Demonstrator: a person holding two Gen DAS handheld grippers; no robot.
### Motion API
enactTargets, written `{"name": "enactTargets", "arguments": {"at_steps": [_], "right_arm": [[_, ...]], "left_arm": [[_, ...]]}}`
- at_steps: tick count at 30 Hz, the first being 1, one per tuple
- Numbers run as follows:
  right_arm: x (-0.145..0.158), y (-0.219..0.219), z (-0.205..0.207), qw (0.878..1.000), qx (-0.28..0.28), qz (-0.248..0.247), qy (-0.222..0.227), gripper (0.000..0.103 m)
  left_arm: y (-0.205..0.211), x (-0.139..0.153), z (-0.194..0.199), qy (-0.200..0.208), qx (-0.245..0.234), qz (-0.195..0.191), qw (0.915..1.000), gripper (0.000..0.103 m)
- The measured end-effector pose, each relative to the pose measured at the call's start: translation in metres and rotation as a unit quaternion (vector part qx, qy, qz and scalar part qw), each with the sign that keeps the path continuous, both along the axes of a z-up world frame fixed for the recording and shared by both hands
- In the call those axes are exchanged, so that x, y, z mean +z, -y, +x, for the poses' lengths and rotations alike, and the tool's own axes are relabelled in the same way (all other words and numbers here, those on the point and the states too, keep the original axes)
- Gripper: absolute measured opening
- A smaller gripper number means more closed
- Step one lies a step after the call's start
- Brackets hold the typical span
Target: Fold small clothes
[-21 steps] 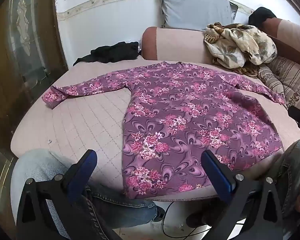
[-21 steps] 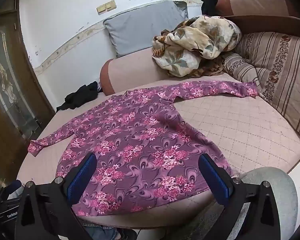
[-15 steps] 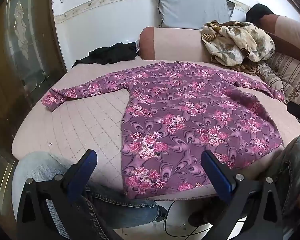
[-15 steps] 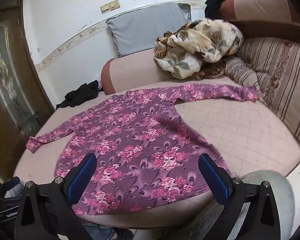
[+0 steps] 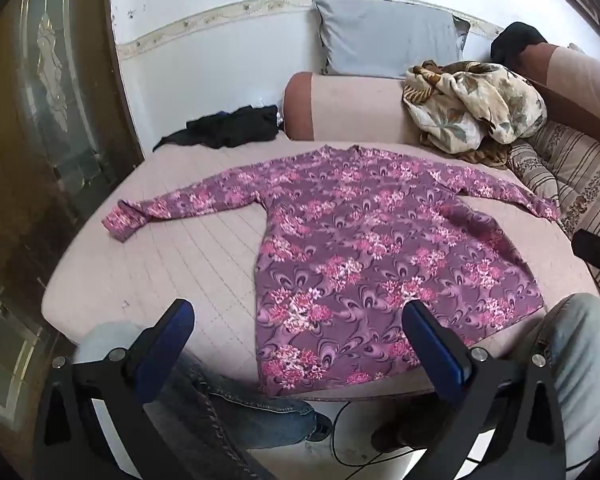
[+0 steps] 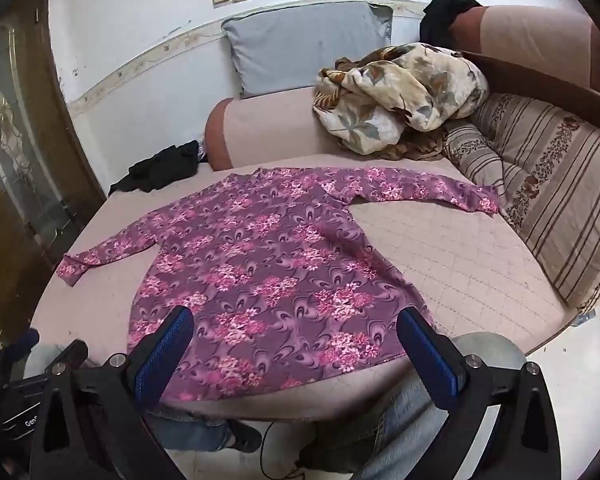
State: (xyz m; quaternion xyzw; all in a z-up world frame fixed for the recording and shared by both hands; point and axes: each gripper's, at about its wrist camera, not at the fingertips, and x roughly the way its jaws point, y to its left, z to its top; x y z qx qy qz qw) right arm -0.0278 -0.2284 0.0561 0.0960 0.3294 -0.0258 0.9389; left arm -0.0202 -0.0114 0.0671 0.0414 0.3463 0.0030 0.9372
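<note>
— Where are the two tools right now?

— Both are held off the near edge, above the person's knees. The left gripper has its blue-padded fingers spread wide with nothing between them, and the right gripper is spread just the same, gripping nothing. Neither touches any cloth.

— And the garment?

— The purple floral top lies flat on the quilted pink mattress, neck toward the far bolster, hem at the near edge and hanging slightly over it. From the left wrist view the left gripper sits over the hem's left corner; from the right wrist view the right gripper frames the lower half of the top.

— Sleeves?

— Both stretched straight out. The left sleeve runs toward the door side, its cuff folded back on itself. The right sleeve reaches to the striped cushion, cuff just beside it.

— What else is around?

— A pink bolster lies along the far side, with a grey pillow propped upright behind it against the wall. A crumpled floral blanket is heaped on the bolster's right end — spilling toward the striped cushion. A dark garment lies bunched at the far left corner of the mattress, well apart from the top. The person's jeans-clad knees show below the near edge.
</note>
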Motion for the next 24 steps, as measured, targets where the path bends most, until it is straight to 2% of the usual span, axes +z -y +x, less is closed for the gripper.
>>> {"name": "enactTargets", "arguments": {"at_steps": [3,13,19,24], "right_arm": [[0.013,-0.006,-0.006,1.000,-0.001,-0.007,0.000,0.103],[0.048,-0.007,-0.020,1.000,-0.007,0.018,0.017,0.103],[0.060,-0.020,-0.023,1.000,-0.002,-0.018,0.025,0.103],[0.065,-0.025,-0.024,0.999,0.000,-0.027,0.031,0.103]], "left_arm": [[0.001,0.014,-0.005,0.007,0.000,0.001,1.0000,0.103],[-0.002,0.045,-0.013,0.021,0.002,-0.021,0.9996,0.103],[-0.003,0.056,-0.018,0.029,-0.002,-0.029,0.9991,0.103],[-0.005,0.059,-0.020,0.032,-0.002,-0.034,0.9989,0.103]]}}
